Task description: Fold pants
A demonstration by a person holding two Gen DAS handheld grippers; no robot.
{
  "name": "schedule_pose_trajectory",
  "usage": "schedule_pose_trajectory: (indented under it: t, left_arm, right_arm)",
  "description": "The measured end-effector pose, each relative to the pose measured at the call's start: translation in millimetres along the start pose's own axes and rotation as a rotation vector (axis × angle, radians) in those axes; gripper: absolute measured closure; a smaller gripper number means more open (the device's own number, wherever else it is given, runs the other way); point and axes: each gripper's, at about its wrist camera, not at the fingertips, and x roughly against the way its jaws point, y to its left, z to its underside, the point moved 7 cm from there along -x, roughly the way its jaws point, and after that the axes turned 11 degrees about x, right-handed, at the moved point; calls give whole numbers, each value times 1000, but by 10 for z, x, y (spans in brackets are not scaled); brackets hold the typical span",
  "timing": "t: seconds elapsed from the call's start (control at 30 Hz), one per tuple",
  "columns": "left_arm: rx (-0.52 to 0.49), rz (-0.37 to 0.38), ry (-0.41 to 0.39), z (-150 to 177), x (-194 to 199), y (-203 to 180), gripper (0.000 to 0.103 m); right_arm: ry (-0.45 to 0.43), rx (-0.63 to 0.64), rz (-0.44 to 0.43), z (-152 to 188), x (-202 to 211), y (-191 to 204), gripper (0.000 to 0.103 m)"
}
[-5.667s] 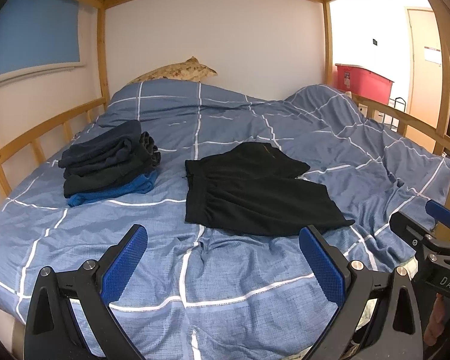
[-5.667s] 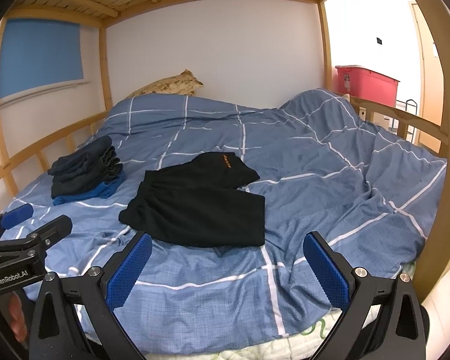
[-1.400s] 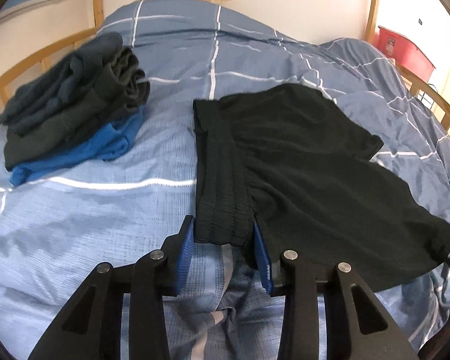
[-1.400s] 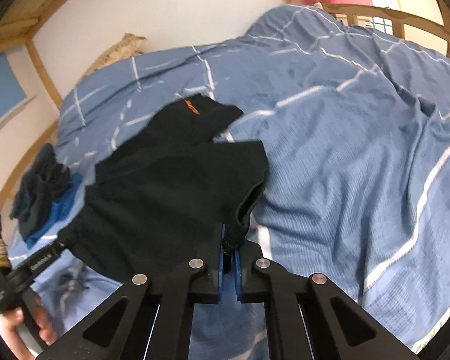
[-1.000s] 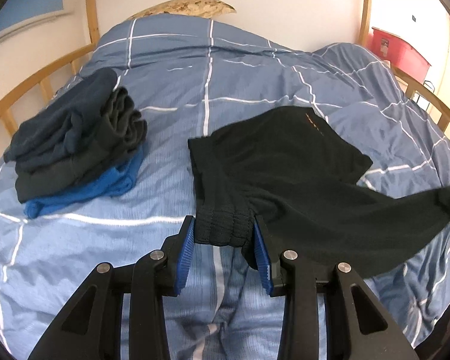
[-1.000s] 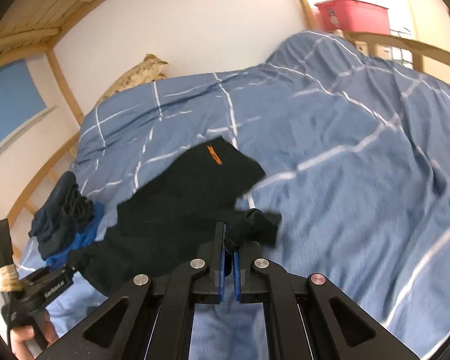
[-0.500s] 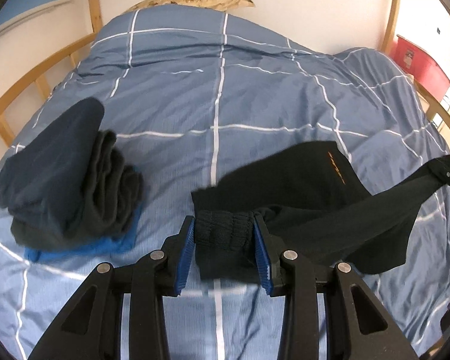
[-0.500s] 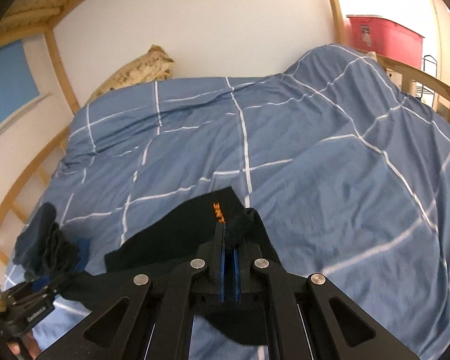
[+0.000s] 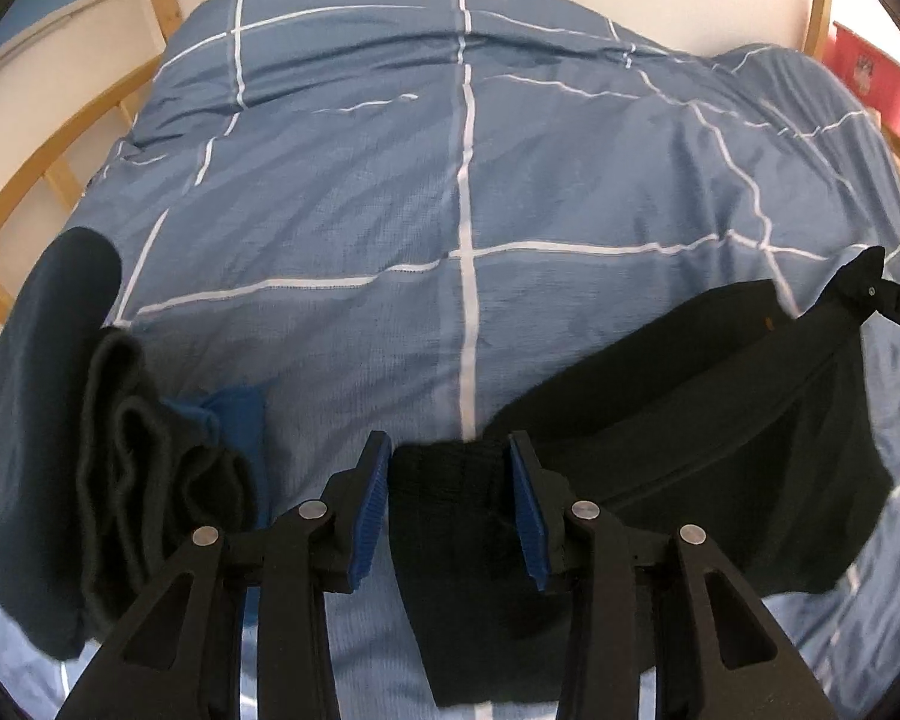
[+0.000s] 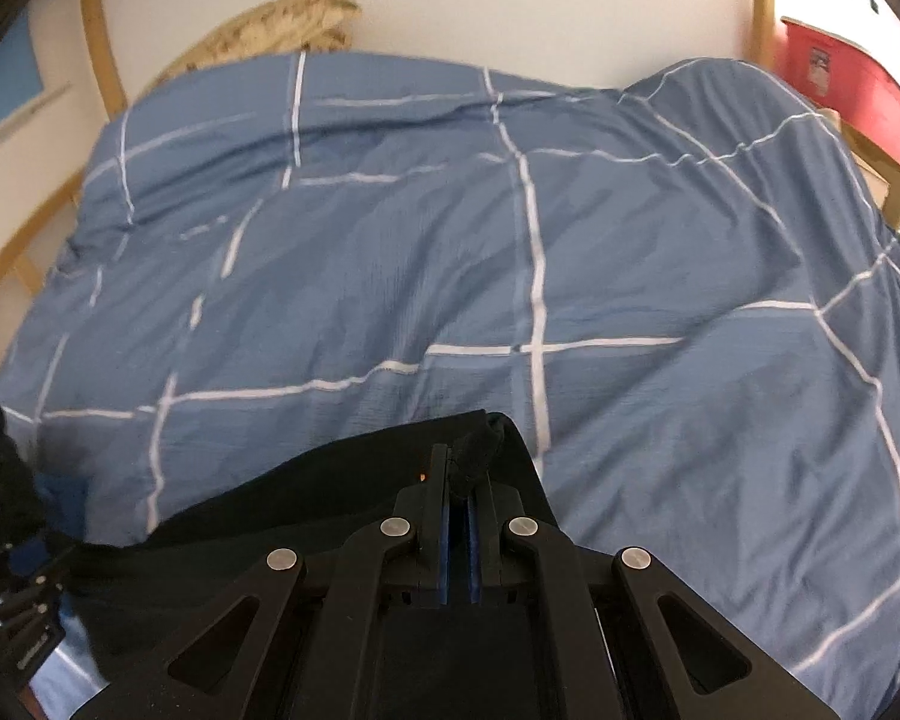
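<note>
The black pants [image 9: 690, 384] hang stretched in the air between my two grippers, above the blue checked duvet [image 9: 468, 180]. My left gripper [image 9: 450, 498] is shut on the thick waistband end, which bunches between its blue pads. My right gripper [image 10: 459, 480] is shut on the other end of the pants [image 10: 306, 504]; a small fold sticks out above its tips. In the left wrist view the right gripper shows at the far right, holding the raised corner.
A stack of folded dark and blue clothes [image 9: 90, 438] lies at the left on the duvet. Wooden bed rails [image 9: 48, 144] run along both sides. A patterned pillow [image 10: 270, 24] lies at the head. A red bin [image 10: 846, 84] stands beyond the right rail.
Both grippers closed on the pants' ends, lifted them off the duvet and carried them up and forward over the bed. The pants now hang stretched between them.
</note>
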Motion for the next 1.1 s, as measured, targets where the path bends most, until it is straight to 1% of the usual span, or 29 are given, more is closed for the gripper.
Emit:
schedule_pose_trajectory:
  t: [0.03, 0.1, 0.13, 0.17, 0.2, 0.23, 0.27, 0.33, 0.43, 0.47, 0.5, 0.6, 0.63, 0.73, 0.9, 1.03, 1.1]
  left_arm:
    - [-2, -15, -9, -21, -26, 9, 56]
    - [7, -28, -23, -62, -50, 41, 39]
    - [15, -30, -31, -79, -44, 56, 38]
    - [22, -33, -36, -86, -30, 75, 38]
    - [26, -40, -46, -89, 6, 91, 37]
    - [22, -44, -56, -93, 38, 97, 36]
    - [9, -45, -74, -92, 98, 98, 34]
    - [-38, -38, -127, -51, 275, 82, 31]
    - [-105, -44, -216, 42, 551, 98, 29]
    - [-113, -45, -246, 87, 635, 124, 27]
    - [-119, -47, -266, 133, 709, 146, 26]
    - [-139, -21, -292, 306, 878, 165, 25]
    - [-140, -4, -300, 411, 941, 180, 25]
    - [-135, 28, -313, 679, 1060, 208, 25]
    - [-142, 41, -323, 1124, 1100, 162, 25]
    - [-131, 70, -295, 1423, 1047, 105, 25]
    - [-147, 66, -283, 1525, 998, 69, 25]
  right_arm:
    - [5, 11, 5, -7, -66, 29, 98]
    - [14, 20, 3, -14, -140, 70, 97]
    - [21, 21, 2, -22, -171, 68, 95]
    - [35, 26, -6, -18, -200, 90, 87]
    - [37, 27, -9, -21, -208, 93, 70]
    - [31, 34, 0, -18, -186, 97, 62]
    - [14, 45, 21, -14, -133, 88, 58]
    - [-18, 71, 59, -12, -14, 77, 57]
    - [-77, 96, 58, 50, 282, 98, 50]
    - [-106, 103, 55, 90, 407, 110, 46]
    - [-123, 118, 67, 145, 527, 124, 44]
    - [-168, 174, 80, 318, 800, 178, 44]
    - [-195, 186, 86, 430, 921, 178, 44]
    - [-235, 180, 82, 711, 1122, 135, 42]
    - [-233, 169, 42, 1152, 1246, 104, 42]
    - [-221, 144, -3, 1487, 1238, 81, 42]
    - [-206, 151, -22, 1623, 1190, 80, 42]
